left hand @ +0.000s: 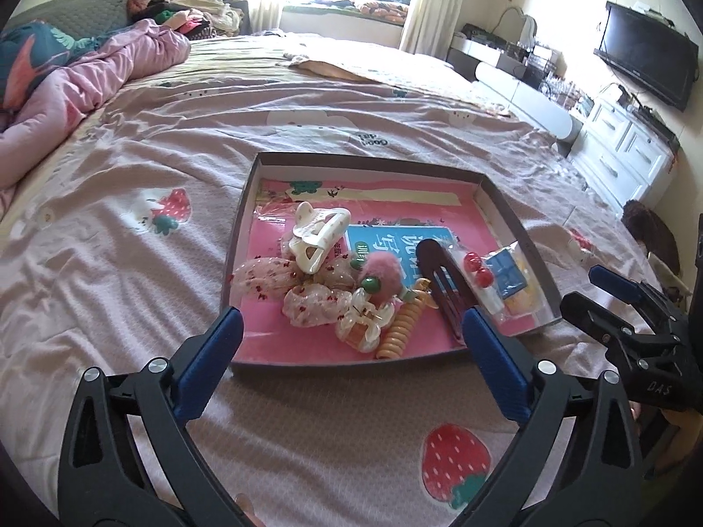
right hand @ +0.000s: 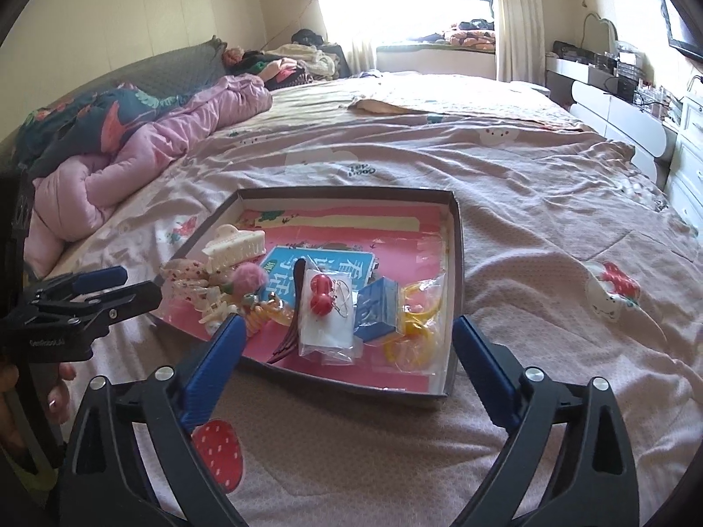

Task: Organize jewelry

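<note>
A shallow dark-rimmed box tray (left hand: 246,219) (right hand: 457,237) with a pink lining lies on the bed. It holds a white claw clip (left hand: 318,232) (right hand: 237,246), floral scrunchies (left hand: 281,281), a pink pompom (left hand: 382,270), an orange spiral hair tie (left hand: 400,325), a dark brown snap clip (left hand: 443,281), bagged red cherry earrings (right hand: 320,294), a blue box (right hand: 375,312) and bagged yellow hoops (right hand: 415,333). My left gripper (left hand: 351,320) hovers open over the tray's near edge, holding nothing. My right gripper (right hand: 349,323) stands open at the tray's near right corner, also empty.
The bed's pink strawberry-print cover (left hand: 307,439) spreads all around the tray. A bunched pink quilt (left hand: 88,83) lies far left. White drawers (left hand: 624,145) and a wall television (left hand: 646,52) stand at the right. A hand (right hand: 57,395) grips the left tool.
</note>
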`<control>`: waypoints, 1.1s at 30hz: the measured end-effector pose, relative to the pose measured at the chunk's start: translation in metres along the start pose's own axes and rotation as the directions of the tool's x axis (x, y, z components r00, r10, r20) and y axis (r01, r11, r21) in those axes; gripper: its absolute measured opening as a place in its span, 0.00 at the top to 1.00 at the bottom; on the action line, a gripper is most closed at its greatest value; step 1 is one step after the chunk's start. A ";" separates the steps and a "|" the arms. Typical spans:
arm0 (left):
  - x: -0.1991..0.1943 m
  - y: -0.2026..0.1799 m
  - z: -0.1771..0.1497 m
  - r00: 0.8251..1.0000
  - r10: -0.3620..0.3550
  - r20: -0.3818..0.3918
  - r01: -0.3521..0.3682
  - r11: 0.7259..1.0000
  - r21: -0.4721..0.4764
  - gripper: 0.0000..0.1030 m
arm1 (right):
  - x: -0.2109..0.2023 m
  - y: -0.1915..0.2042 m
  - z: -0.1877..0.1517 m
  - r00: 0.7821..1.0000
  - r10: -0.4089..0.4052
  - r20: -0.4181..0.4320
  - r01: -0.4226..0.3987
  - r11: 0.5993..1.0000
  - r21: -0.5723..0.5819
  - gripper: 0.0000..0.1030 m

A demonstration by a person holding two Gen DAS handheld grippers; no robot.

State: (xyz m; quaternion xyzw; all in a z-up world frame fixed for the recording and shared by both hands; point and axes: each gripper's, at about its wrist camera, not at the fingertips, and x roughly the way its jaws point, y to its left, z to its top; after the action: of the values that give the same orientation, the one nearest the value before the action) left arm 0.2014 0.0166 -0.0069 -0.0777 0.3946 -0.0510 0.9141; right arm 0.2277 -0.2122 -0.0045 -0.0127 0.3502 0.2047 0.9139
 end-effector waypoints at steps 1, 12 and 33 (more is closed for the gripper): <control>-0.003 0.000 -0.001 1.000 0.001 0.003 -0.001 1.000 0.000 0.11 | -0.004 0.001 0.000 1.000 0.000 0.006 0.000 1.000 0.000 0.09; -0.045 -0.009 -0.021 0.999 0.013 0.050 -0.013 1.000 0.004 0.11 | -0.051 0.016 -0.016 0.998 0.002 0.064 -0.002 1.000 0.010 0.06; -0.079 -0.014 -0.083 0.996 0.064 0.057 -0.064 0.998 0.008 0.11 | -0.093 0.037 -0.079 0.994 -0.040 0.100 0.038 0.999 0.022 0.06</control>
State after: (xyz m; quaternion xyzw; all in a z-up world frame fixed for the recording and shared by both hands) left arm 0.0859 0.0061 -0.0040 -0.0619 0.3703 -0.0215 0.9266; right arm 0.1010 -0.2259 0.0003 -0.0003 0.3055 0.1836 0.9343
